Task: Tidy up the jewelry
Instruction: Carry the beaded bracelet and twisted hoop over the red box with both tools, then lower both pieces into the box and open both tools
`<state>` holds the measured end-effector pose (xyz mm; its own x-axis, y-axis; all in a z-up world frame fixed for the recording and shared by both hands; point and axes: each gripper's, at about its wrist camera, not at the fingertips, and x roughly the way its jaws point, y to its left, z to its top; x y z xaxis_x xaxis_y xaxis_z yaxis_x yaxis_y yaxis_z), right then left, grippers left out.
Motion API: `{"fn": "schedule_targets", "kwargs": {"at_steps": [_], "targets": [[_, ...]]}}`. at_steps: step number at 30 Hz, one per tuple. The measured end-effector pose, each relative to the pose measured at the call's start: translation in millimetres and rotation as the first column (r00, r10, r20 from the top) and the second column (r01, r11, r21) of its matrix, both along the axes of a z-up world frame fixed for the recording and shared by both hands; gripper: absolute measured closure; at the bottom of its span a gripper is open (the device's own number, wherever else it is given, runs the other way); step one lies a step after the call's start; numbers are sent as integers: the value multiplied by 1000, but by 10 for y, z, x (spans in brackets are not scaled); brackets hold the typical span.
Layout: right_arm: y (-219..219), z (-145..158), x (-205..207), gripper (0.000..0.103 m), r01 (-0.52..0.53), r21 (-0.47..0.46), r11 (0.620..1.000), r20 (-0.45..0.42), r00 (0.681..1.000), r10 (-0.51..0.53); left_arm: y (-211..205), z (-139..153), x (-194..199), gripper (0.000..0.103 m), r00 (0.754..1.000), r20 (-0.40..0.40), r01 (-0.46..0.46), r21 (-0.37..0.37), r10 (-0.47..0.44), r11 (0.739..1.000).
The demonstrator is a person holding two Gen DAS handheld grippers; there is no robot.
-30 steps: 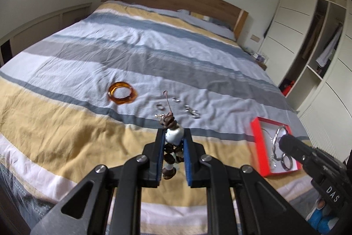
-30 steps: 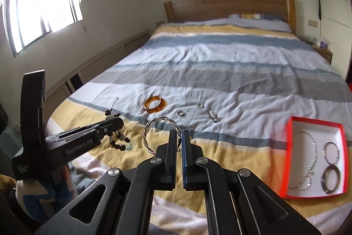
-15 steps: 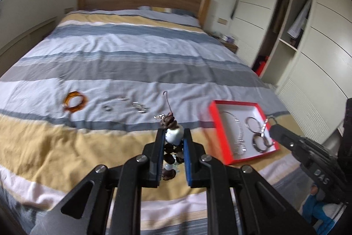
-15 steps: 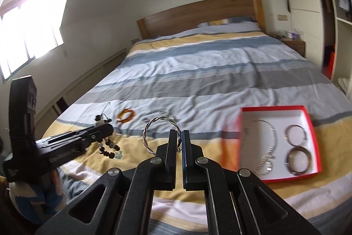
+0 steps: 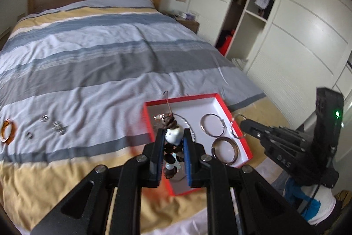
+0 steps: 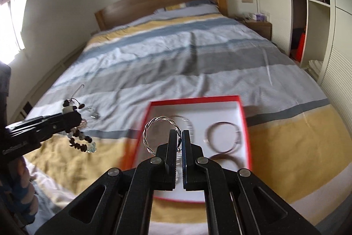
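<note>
My left gripper (image 5: 173, 136) is shut on a beaded bracelet (image 5: 172, 136) with dark beads and one white bead, held above the near left part of the red box (image 5: 239, 133). The bracelet also shows in the right wrist view (image 6: 77, 138). My right gripper (image 6: 180, 136) is shut on a twisted silver bangle (image 6: 154, 127), held over the red box (image 6: 244, 116). The box has a white inside and holds a silver chain (image 5: 189, 127) and two bangles (image 5: 212, 128), (image 5: 224, 150). The right gripper shows in the left wrist view (image 5: 242, 124) at the box's right edge.
The box lies on a striped bed cover (image 5: 88, 72) near the foot of the bed. An amber bangle (image 5: 7, 132) and several small silver rings (image 5: 58, 127) lie on the cover to the left. A wardrobe (image 5: 286, 25) stands on the right.
Both grippers have swung to the right with their bracelets, from over the loose jewelry to above the red box. Both stay shut.
</note>
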<state>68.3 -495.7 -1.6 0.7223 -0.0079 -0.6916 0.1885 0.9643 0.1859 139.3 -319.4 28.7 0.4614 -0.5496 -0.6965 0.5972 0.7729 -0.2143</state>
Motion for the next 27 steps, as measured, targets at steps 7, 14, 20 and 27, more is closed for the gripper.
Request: {"fn": "schedule_targets", "kwargs": {"at_steps": [7, 14, 20, 27], "targets": [[-383, -435, 433, 99, -5, 8, 1000, -102, 995, 6, -496, -495, 305, 88, 997, -64, 52, 71, -47, 996], [-501, -796, 716, 99, -13, -15, 1000, -193, 981, 10, -748, -906, 521, 88, 993, -105, 72, 117, -60, 991], [-534, -945, 802, 99, -18, -53, 998, -251, 968, 4, -809, -1130, 589, 88, 988, -142, 84, 113, -67, 990], [-501, -978, 821, 100, -42, -96, 995, -261, 965, 16, -838, -1275, 632, 88, 984, -164, 87, 121, -67, 989]]}}
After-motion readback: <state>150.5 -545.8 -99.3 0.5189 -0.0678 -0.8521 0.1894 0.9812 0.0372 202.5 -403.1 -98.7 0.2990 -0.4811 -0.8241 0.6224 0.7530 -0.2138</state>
